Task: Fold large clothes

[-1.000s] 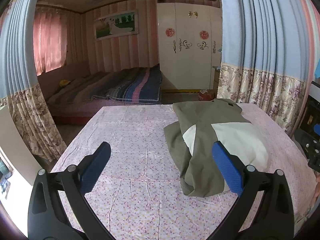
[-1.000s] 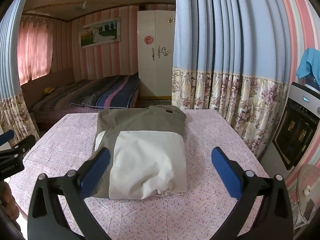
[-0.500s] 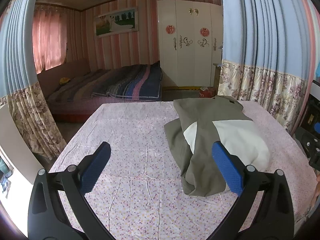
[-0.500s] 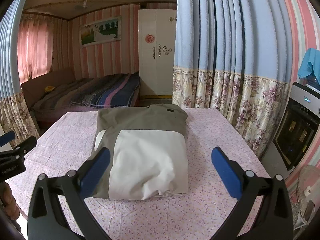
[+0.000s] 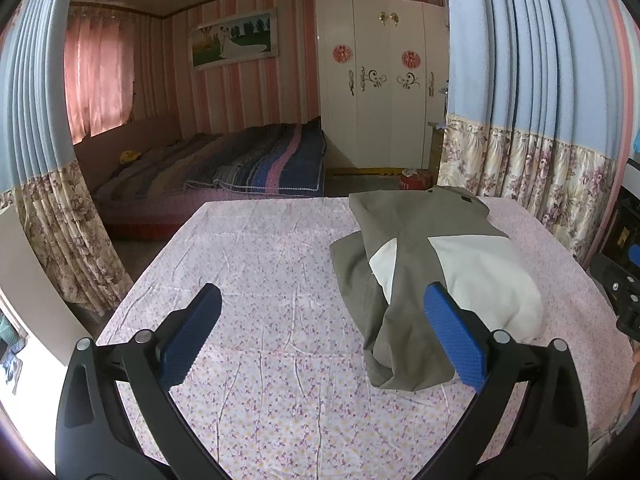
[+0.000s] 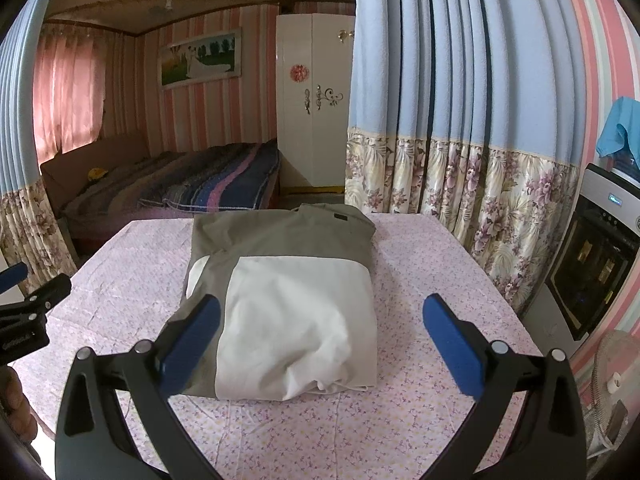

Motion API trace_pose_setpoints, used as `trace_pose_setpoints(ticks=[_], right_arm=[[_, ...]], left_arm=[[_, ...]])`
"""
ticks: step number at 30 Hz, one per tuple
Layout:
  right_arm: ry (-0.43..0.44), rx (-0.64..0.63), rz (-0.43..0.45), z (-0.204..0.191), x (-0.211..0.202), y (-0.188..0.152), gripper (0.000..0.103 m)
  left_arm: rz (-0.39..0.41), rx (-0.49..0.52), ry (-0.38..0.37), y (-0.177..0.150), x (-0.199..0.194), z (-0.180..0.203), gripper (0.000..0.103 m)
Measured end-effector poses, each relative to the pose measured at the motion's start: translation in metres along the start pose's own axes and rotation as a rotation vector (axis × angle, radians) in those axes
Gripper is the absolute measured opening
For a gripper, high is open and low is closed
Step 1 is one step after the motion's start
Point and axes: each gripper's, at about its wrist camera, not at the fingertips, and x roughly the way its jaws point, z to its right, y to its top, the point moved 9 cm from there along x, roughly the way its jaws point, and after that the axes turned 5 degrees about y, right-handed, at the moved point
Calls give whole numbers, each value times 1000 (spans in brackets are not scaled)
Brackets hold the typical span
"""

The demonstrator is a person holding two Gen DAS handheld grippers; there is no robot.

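Observation:
A folded olive-and-white garment (image 6: 292,300) lies on the table with the pink floral cloth (image 6: 420,264). It also shows in the left wrist view (image 5: 432,268), on the right half of the table (image 5: 260,280). My left gripper (image 5: 324,332) is open and empty, held above the table to the left of the garment. My right gripper (image 6: 320,336) is open and empty, held above the garment's near edge and apart from it. The left gripper's body shows at the left edge of the right wrist view (image 6: 24,312).
A bed with a striped blanket (image 5: 248,164) stands beyond the table. A white wardrobe (image 5: 376,92) is at the back. Blue floral curtains (image 6: 460,128) hang to the right. A dark appliance (image 6: 596,268) and a fan (image 6: 612,380) stand right of the table.
Both grippers have risen and drawn back slightly from the table. The garment has not moved, and both grippers stay open.

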Motion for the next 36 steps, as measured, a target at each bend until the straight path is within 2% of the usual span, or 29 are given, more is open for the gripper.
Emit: trace_pose_setpoints(ticks=[13,23,26,36], right_arm=[[-14,-6,-13,7,5,-5,101],[-10,-14,-29,8,11,-9,101],[-11,-14,-34,8,13,-9,101],[-9,-15,-39,6,17,-10,101]], left_arm=[[4,25,-4,-5,0,0,100],[7,4,-10,-2,-1,-7,100],[17,7,10,-1,-2,-9,100],[-14,11,-5,-2,3,-8,100]])
